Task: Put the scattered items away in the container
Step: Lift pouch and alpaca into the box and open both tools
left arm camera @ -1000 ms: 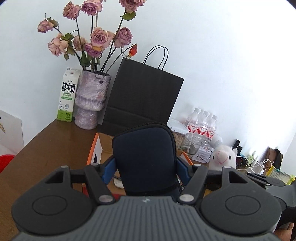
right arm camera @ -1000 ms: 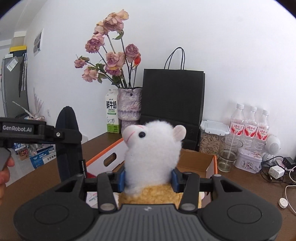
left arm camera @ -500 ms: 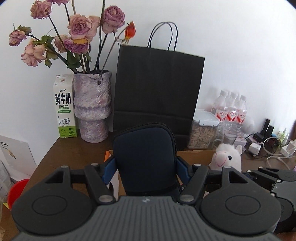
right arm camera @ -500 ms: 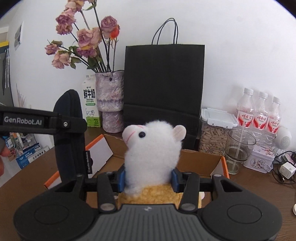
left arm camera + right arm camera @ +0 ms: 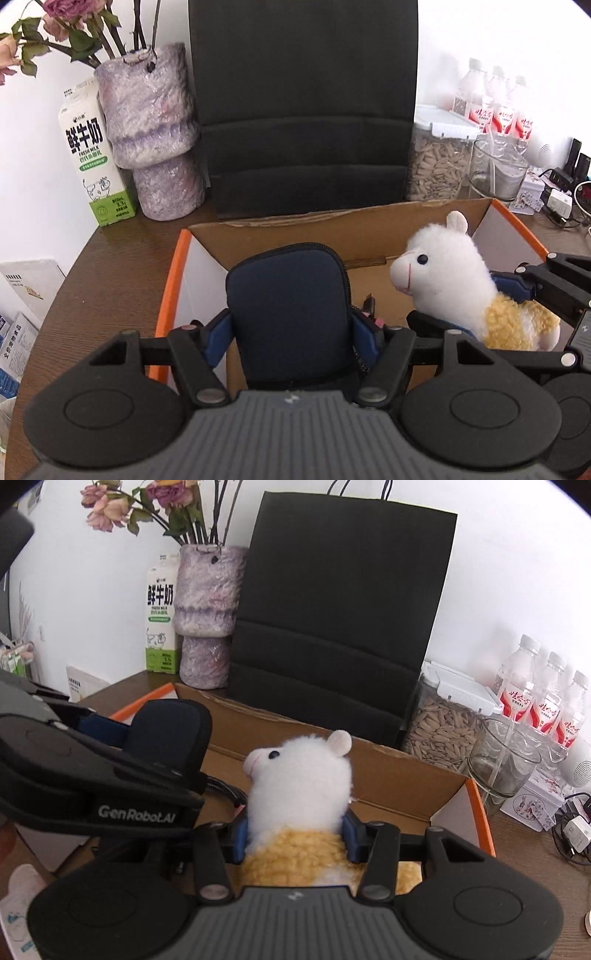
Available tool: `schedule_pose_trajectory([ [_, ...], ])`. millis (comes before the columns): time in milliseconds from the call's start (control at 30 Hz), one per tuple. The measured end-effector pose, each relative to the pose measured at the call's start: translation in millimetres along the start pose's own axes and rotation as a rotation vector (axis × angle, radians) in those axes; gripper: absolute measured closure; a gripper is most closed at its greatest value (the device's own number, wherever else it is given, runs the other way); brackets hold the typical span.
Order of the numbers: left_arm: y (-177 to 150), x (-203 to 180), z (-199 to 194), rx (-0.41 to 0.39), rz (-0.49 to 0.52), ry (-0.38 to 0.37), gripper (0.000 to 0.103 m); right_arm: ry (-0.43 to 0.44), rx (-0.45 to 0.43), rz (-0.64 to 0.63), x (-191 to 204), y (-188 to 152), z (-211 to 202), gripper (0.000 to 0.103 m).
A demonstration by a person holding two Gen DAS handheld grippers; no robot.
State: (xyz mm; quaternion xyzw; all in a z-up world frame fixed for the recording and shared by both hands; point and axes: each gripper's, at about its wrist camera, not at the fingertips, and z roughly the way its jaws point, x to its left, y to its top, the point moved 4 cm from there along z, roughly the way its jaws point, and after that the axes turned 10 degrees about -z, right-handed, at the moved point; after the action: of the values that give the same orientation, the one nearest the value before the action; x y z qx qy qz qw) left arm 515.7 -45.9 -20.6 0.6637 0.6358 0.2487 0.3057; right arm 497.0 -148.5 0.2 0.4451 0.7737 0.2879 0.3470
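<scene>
1. Left gripper (image 5: 291, 334): we had both blue pads clamped on the flat sides of a navy zip pouch (image 5: 290, 314), centre of the left wrist frame. Pouch stood upright, its top edge above the fingers.
2. Pouch sat over the open cardboard box (image 5: 295, 230), left half of it. We couldn't tell whether its bottom touched the box floor; the gripper body hid that.
3. Right gripper (image 5: 295, 830): pads pressed in on the body of a plush alpaca (image 5: 299, 786), centre of the right wrist frame. White head up, facing left in both frames, yellow fleece body between the fingers.
4. In the left wrist frame the alpaca showed at right centre, over the right half of the box, just beside the pouch but not touching it.
5. Box: brown inside, orange rim, flaps open, on a dark wooden table (image 5: 122, 266). Some small items lay on its floor between the two held things; too hidden to identify.
6. Behind the box, top of both frames: black paper bag (image 5: 340, 609) against the wall, mottled purple vase (image 5: 207, 605) with dried roses to its left, milk carton (image 5: 160, 616) left of the vase.
7. Right of the bag: lidded jar of seeds (image 5: 439, 723), empty glass (image 5: 498, 760), three water bottles (image 5: 546, 698).
</scene>
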Motion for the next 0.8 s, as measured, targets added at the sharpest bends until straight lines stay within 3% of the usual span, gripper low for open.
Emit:
schedule_pose_trajectory([
  [300,-3,3,24,0.077,-0.036,-0.014,0.034,0.009,0.059,-0.044,1,-2,17,0.056],
  [467,-3,5,24,0.08,-0.053,-0.012,0.029,0.04,0.067,0.012,-7,-5,15,0.051],
  [567,-2,6,15,0.028,-0.036,0.015,0.018,0.069,0.044,0.071,-14,-7,8,0.034],
  [633,0,8,7,-0.02,-0.028,0.041,0.001,0.061,0.024,0.081,-18,-6,0,0.021],
  [667,1,10,3,-0.041,-0.029,0.052,0.0,0.052,0.015,0.082,-20,-6,-5,0.017],
  [700,2,12,-2,-0.061,-0.035,0.051,0.0,0.046,0.006,0.085,-22,-5,-9,0.002],
  [800,4,15,-12,-0.092,-0.051,0.039,0.0,0.068,-0.007,0.099,-28,-5,-19,0.0],
])
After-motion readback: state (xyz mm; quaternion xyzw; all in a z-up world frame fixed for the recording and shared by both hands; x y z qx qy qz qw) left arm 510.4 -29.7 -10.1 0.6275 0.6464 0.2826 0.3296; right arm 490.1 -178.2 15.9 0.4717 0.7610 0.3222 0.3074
